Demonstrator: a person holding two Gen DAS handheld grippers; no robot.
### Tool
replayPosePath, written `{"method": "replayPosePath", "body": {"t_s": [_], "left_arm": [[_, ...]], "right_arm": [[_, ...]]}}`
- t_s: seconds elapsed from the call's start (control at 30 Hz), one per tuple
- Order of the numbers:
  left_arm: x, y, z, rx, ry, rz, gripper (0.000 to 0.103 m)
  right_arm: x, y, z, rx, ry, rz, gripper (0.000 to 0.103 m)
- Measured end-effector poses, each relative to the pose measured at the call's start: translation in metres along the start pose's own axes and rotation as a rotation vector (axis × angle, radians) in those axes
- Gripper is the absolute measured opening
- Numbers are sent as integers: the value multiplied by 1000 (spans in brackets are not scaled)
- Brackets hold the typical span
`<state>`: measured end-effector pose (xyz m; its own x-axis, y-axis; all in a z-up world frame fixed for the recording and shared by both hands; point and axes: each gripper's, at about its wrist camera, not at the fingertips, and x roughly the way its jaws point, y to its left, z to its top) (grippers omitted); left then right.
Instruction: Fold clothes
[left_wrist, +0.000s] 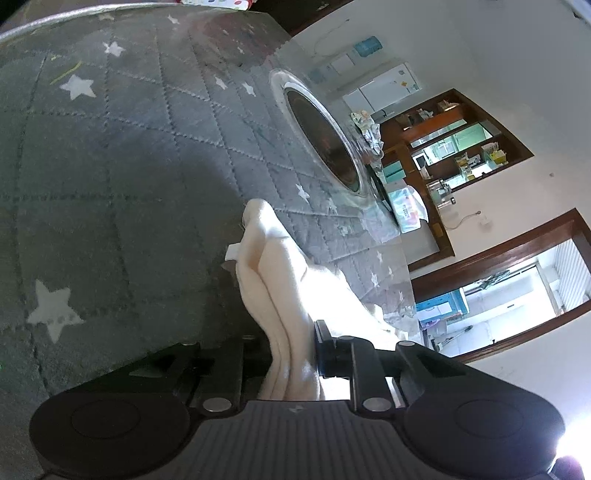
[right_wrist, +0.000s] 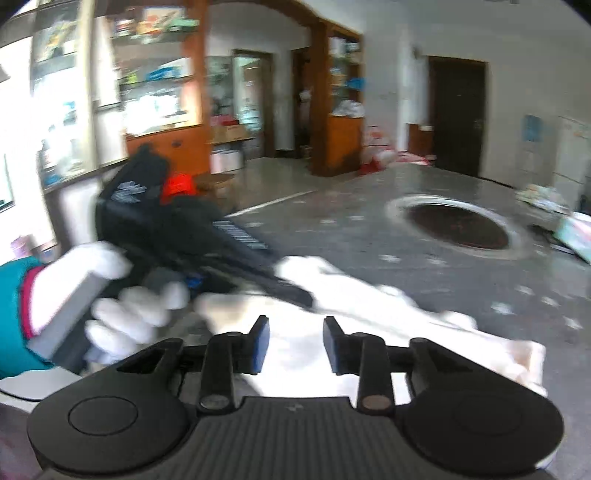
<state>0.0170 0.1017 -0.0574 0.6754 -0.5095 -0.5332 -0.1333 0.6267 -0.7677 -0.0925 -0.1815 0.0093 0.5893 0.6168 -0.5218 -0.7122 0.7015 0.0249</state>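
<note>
The left gripper (left_wrist: 291, 354) is clamped on a bunched fold of cream cloth (left_wrist: 280, 273), which trails across the grey star-quilted table cover (left_wrist: 110, 166). The right gripper (right_wrist: 295, 345) hangs released above the same cloth (right_wrist: 369, 302), jaws apart, nothing between them. A round metal-rimmed recess (right_wrist: 458, 225) sits farther in.

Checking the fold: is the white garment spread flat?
No. The white garment is bunched in layered folds, pinched by the left gripper.
</note>
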Motion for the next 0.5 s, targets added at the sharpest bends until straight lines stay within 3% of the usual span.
{"method": "replayPosePath", "body": {"t_s": [0.17,0.27,0.37,0.5], "left_arm": [[-1,-7,-4,56,-16,24,21],[-1,-10,-6,82,-21,36,21],[-1,-11,-7,91,-22,40,21],[0,-12,-6,105,-22,45,21]], "right_arm": [[-13,-54,-14,120,7,-226,44],[-11,-86,-25,206,38,-319,47],[-6,-116,-36,306,62,-352,55],[-1,-136,-46,393,71,-315,56]]}}
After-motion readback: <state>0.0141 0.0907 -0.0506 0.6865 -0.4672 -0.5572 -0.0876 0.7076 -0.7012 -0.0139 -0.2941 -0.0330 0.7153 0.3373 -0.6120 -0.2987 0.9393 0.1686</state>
